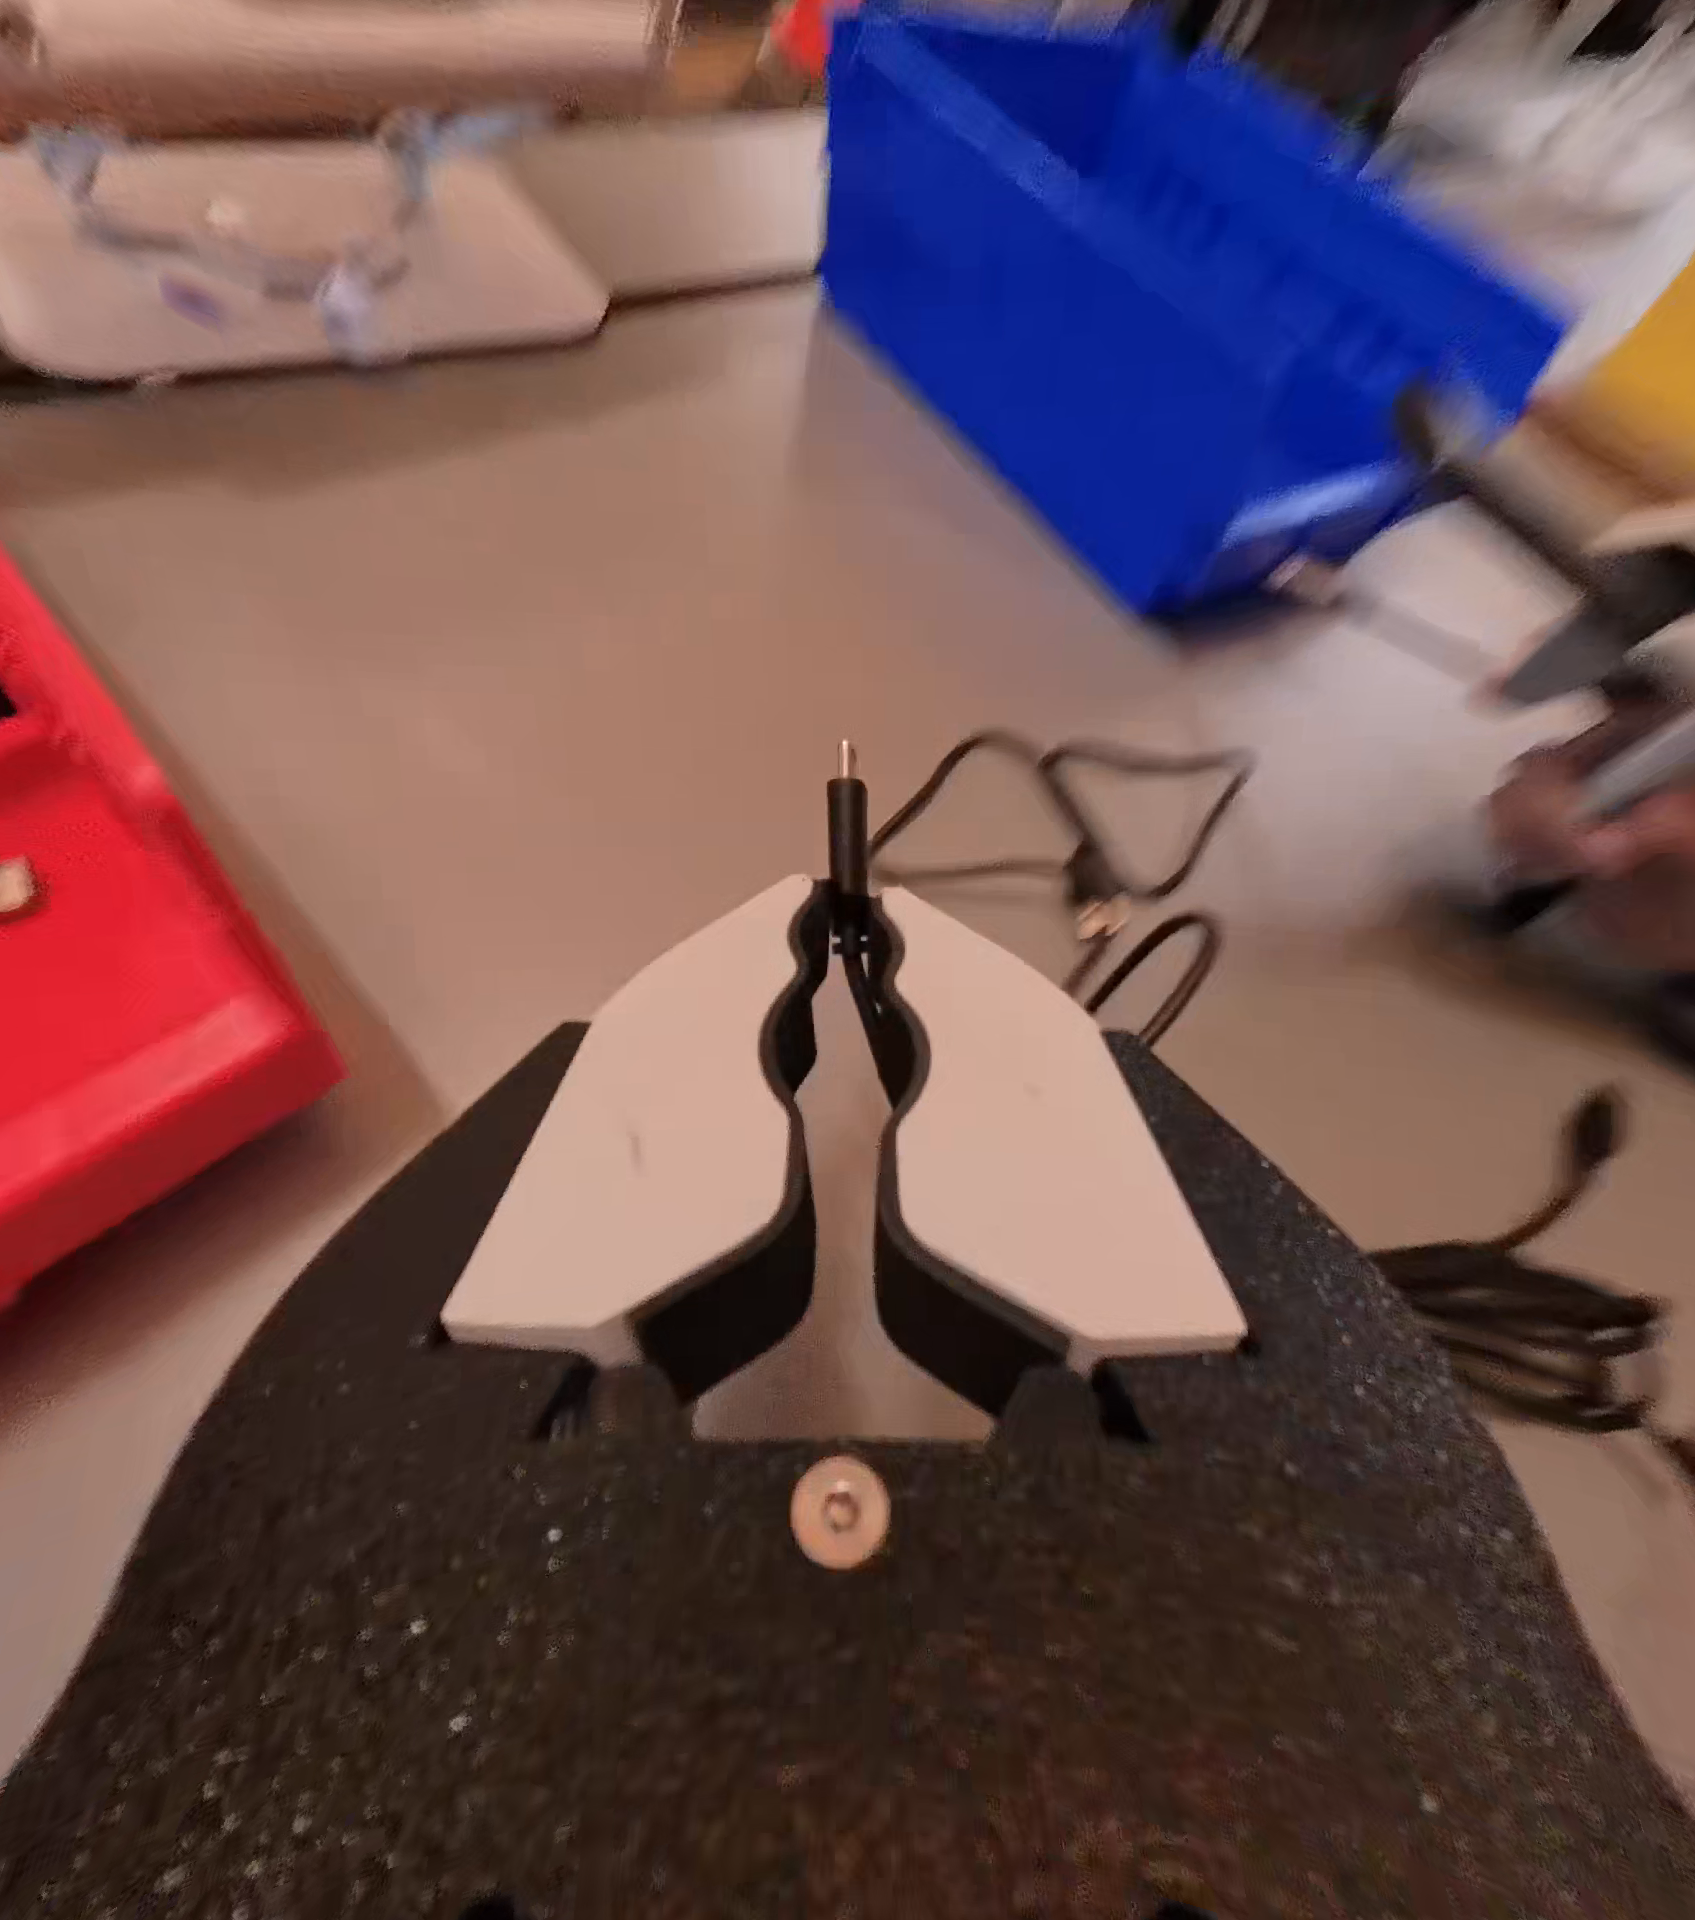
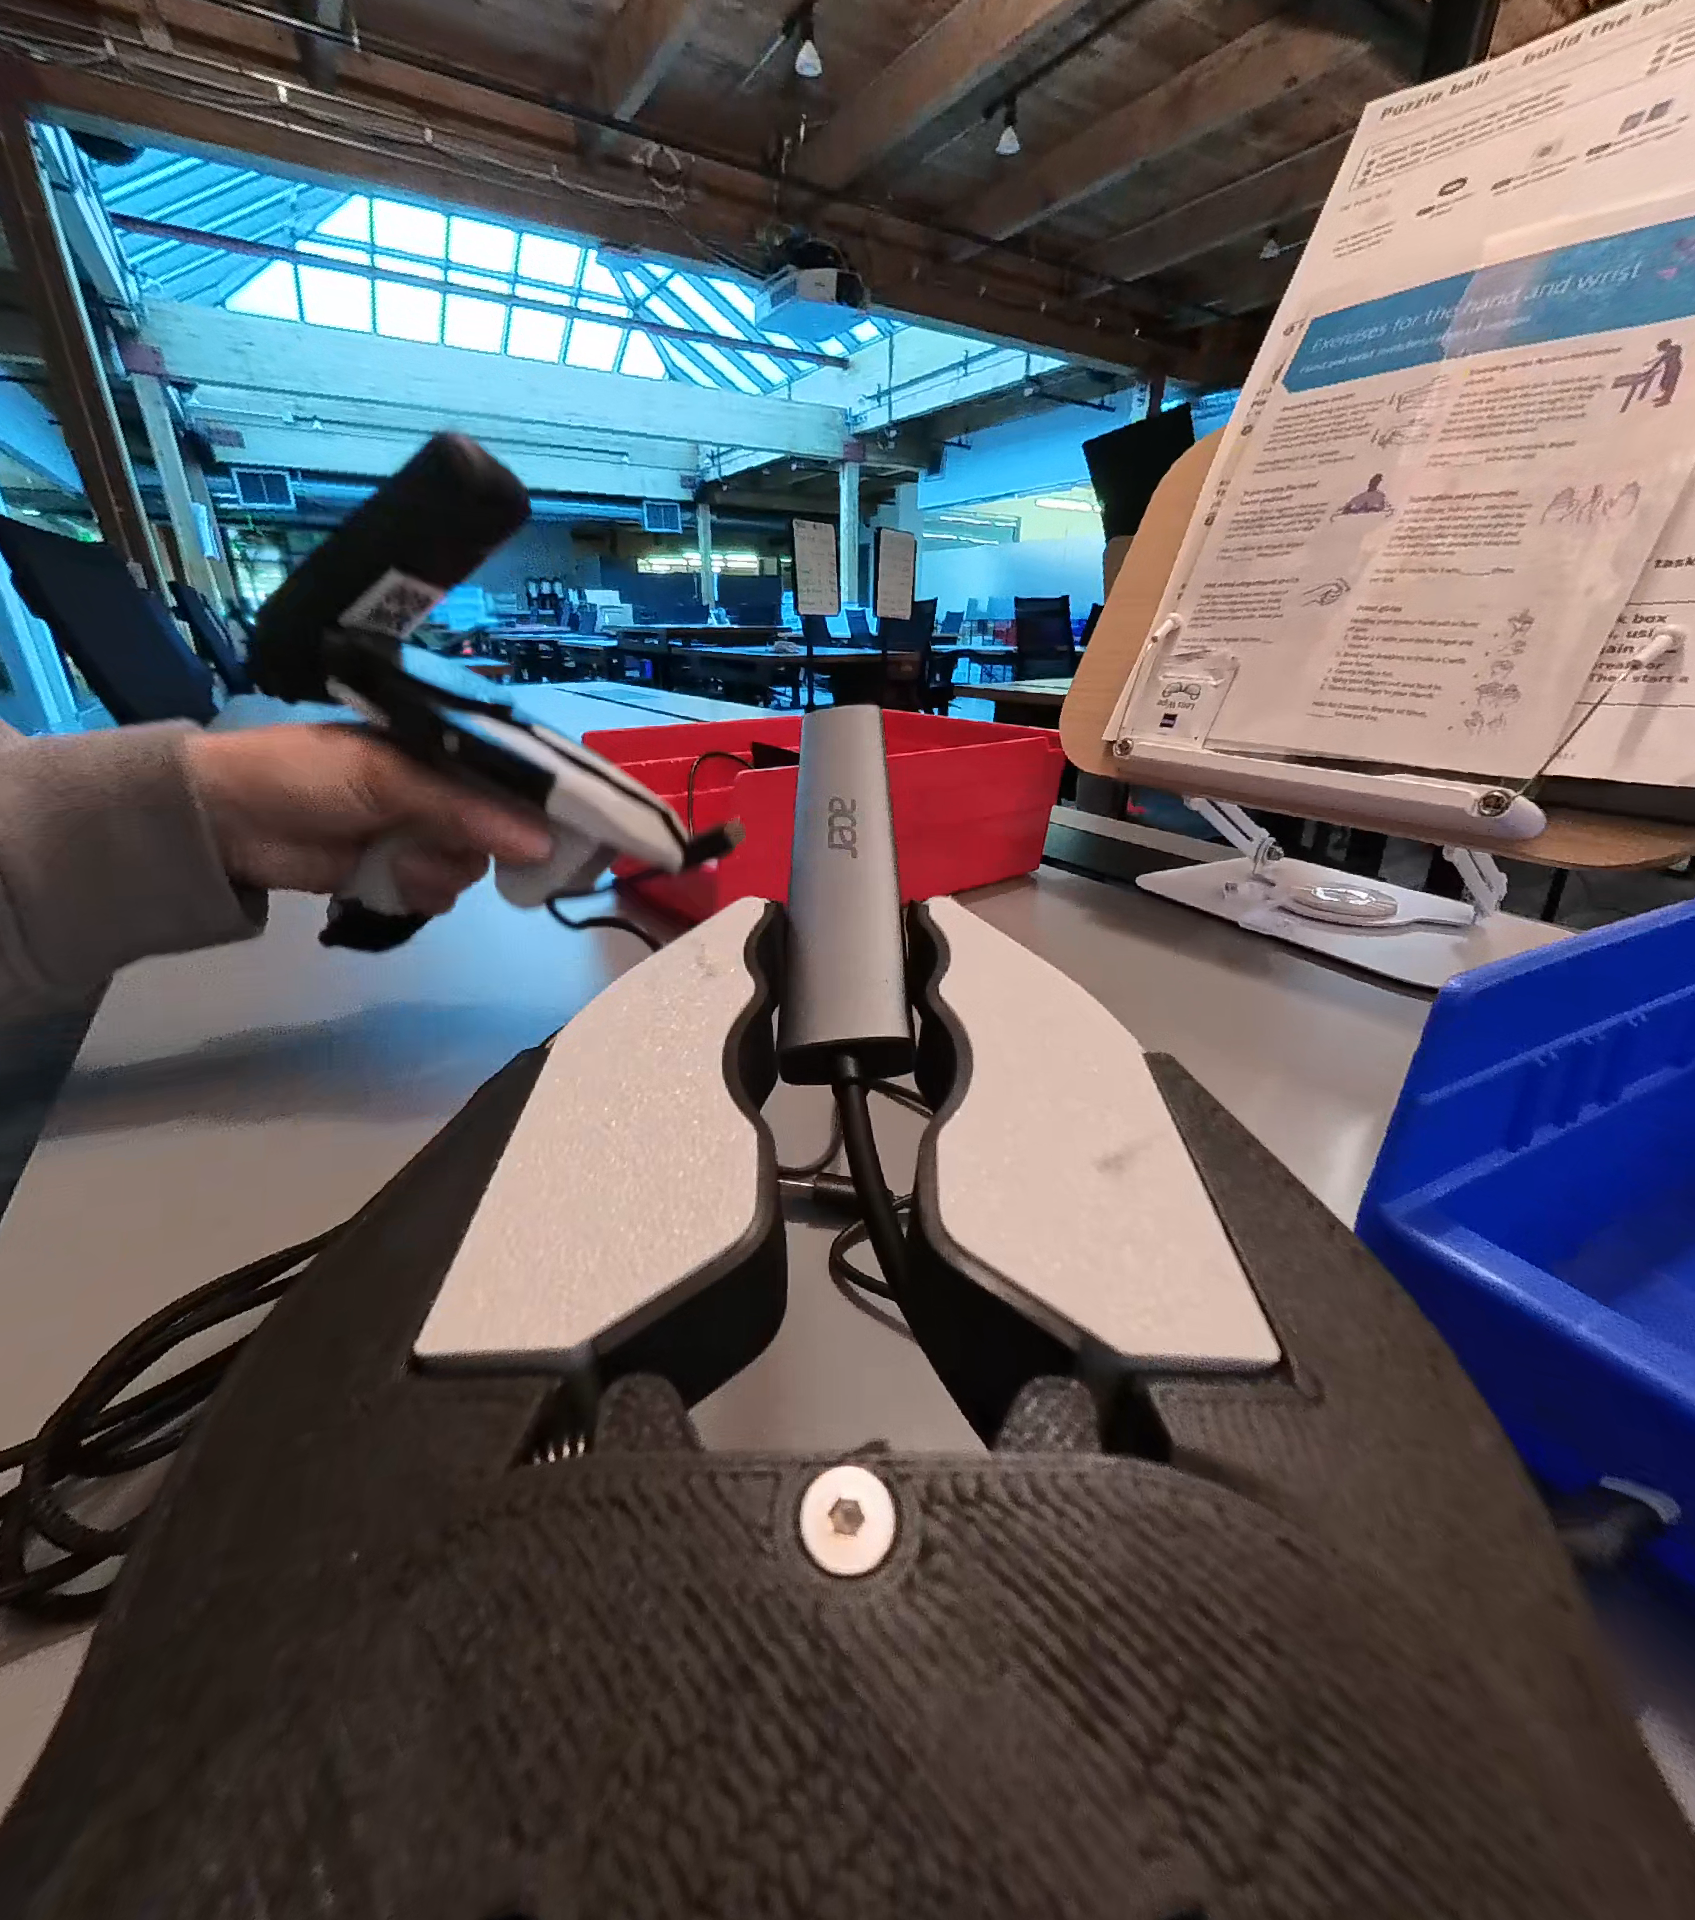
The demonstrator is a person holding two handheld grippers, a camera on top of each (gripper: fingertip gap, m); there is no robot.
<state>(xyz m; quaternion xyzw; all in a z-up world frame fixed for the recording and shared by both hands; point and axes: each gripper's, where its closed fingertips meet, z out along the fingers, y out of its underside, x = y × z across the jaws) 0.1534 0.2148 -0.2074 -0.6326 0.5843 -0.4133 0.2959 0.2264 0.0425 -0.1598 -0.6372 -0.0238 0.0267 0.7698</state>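
Observation:
My left gripper (image 1: 845,894) is shut on a black cable plug (image 1: 843,831), whose metal tip points forward above the grey table (image 1: 531,582). Its black cable (image 1: 1082,831) trails off to the right on the table. My right gripper (image 2: 843,914) is shut on a grey slim USB hub (image 2: 841,883), held level above the table, with the hub's short black cord (image 2: 869,1174) hanging back between the fingers. In the right wrist view, the left gripper (image 2: 677,847) shows at the left in a person's hand (image 2: 344,810), its plug close to the hub's left side.
A red bin (image 1: 74,935) sits left on the table and shows behind the hub (image 2: 968,800). A blue bin (image 1: 1155,343) stands at the far right (image 2: 1601,1247). A document stand with papers (image 2: 1445,520) is behind. A coiled black cable (image 2: 74,1455) lies on the table. The gap from one gripper's tips to the other's is roughly 20 cm.

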